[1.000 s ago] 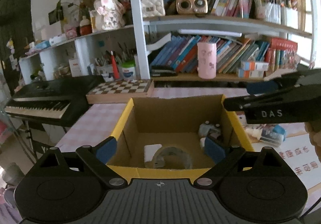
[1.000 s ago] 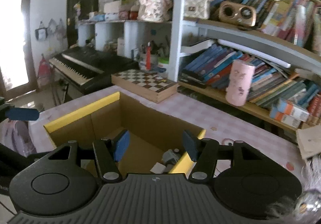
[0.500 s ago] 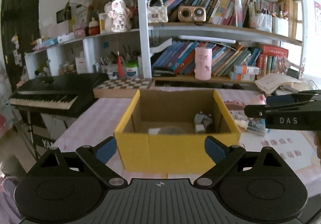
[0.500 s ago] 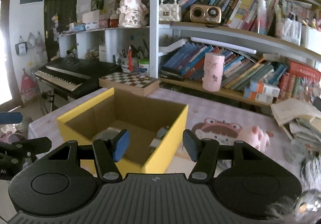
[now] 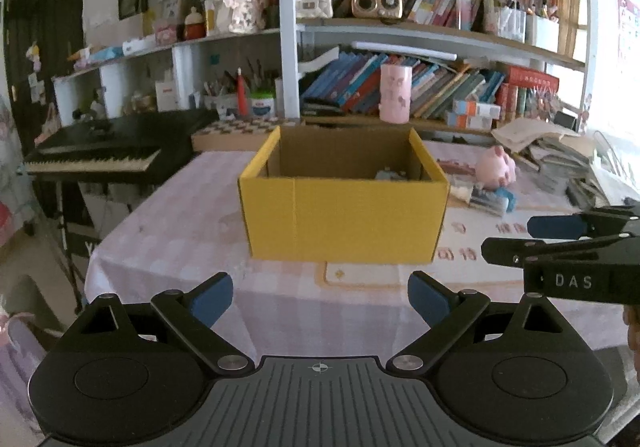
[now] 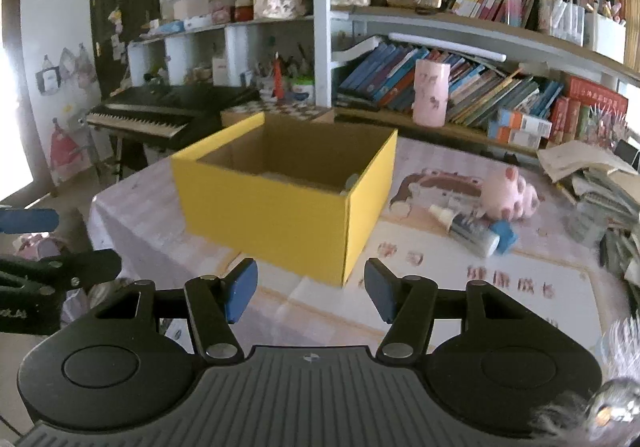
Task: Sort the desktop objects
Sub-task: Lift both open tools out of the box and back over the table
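A yellow cardboard box (image 5: 344, 215) (image 6: 280, 215) stands open-topped on the checked tablecloth, with a few small items barely showing inside. My left gripper (image 5: 320, 297) hangs open and empty in front of the box's near wall. My right gripper (image 6: 306, 289) is open too, nothing between its blue pads, facing the box's right front corner. It shows at the right edge of the left wrist view as the right gripper (image 5: 532, 243). Right of the box lie a pink pig plush (image 6: 508, 193) (image 5: 496, 167) and a clear bottle with a blue cap (image 6: 472, 231) (image 5: 488, 199).
A black keyboard piano (image 5: 104, 155) stands left of the table. A chessboard (image 5: 240, 131) lies behind the box. Bookshelves with a pink cup (image 6: 430, 93) fill the back. Stacked books and papers (image 6: 592, 175) crowd the table's right end. A printed mat (image 6: 500, 271) covers the near right.
Both grippers have pulled back from above the box toward the table's near side; the box now shows its whole front wall. Both sets of jaws kept their width.
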